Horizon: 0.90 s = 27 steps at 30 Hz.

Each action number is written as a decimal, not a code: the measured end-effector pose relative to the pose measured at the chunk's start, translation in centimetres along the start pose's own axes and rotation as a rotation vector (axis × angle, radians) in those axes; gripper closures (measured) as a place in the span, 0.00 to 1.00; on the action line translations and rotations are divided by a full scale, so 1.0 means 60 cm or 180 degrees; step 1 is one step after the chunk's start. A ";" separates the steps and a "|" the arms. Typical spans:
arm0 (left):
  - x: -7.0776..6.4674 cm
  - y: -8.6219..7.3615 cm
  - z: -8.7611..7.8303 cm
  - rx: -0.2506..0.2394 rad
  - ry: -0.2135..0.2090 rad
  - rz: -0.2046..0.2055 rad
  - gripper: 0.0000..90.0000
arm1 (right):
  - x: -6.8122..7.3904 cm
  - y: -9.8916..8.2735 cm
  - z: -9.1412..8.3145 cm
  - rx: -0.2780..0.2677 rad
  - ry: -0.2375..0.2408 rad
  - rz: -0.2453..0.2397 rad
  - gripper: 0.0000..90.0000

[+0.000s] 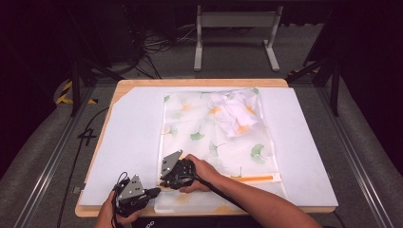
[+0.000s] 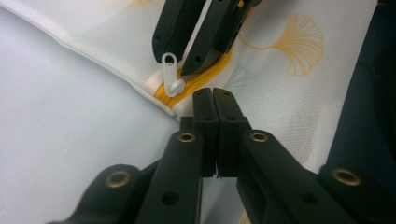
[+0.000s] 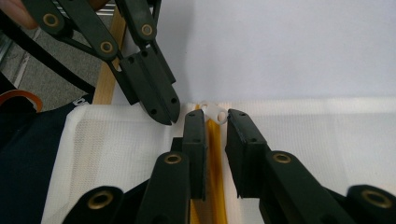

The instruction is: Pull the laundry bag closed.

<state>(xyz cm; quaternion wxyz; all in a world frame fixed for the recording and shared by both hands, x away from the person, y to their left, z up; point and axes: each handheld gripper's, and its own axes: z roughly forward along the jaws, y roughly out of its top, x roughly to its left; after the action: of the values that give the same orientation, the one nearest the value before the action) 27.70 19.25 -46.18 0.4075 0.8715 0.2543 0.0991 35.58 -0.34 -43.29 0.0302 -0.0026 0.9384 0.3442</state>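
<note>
a wooden counter under a white sheet holds the leaf-print mesh bag (dark room behind). left gripper fingers pressed together at its corner; right gripper fingers slightly apart, straddling the white zipper pull.

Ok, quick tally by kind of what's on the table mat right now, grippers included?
Grippers: 2, left gripper and right gripper
Mesh zip bags: 1, leaf-print bag
Zipper pulls: 1, white pull
Bundled cloths inside the bag: 1, white cloth
Total: 5
</note>
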 end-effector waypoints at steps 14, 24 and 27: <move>0.001 0.000 0.001 -0.0002 -0.0015 -0.0023 1.00 | -0.025 0.021 0.010 -0.0242 0.0164 0.0420 0.75; 0.000 -0.002 0.000 -0.0021 0.0002 -0.0007 1.00 | -0.020 0.027 0.030 -0.0027 0.0250 0.0362 0.91; -0.001 -0.002 0.000 -0.0021 0.0010 0.0014 1.00 | -0.021 0.017 0.019 -0.0061 0.0319 0.0387 1.00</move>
<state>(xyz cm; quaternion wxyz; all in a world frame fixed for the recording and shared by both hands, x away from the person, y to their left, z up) 27.61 19.30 -46.28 0.4097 0.8705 0.2527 0.1023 36.90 1.15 -43.43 -0.0379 0.0369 0.9338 0.3538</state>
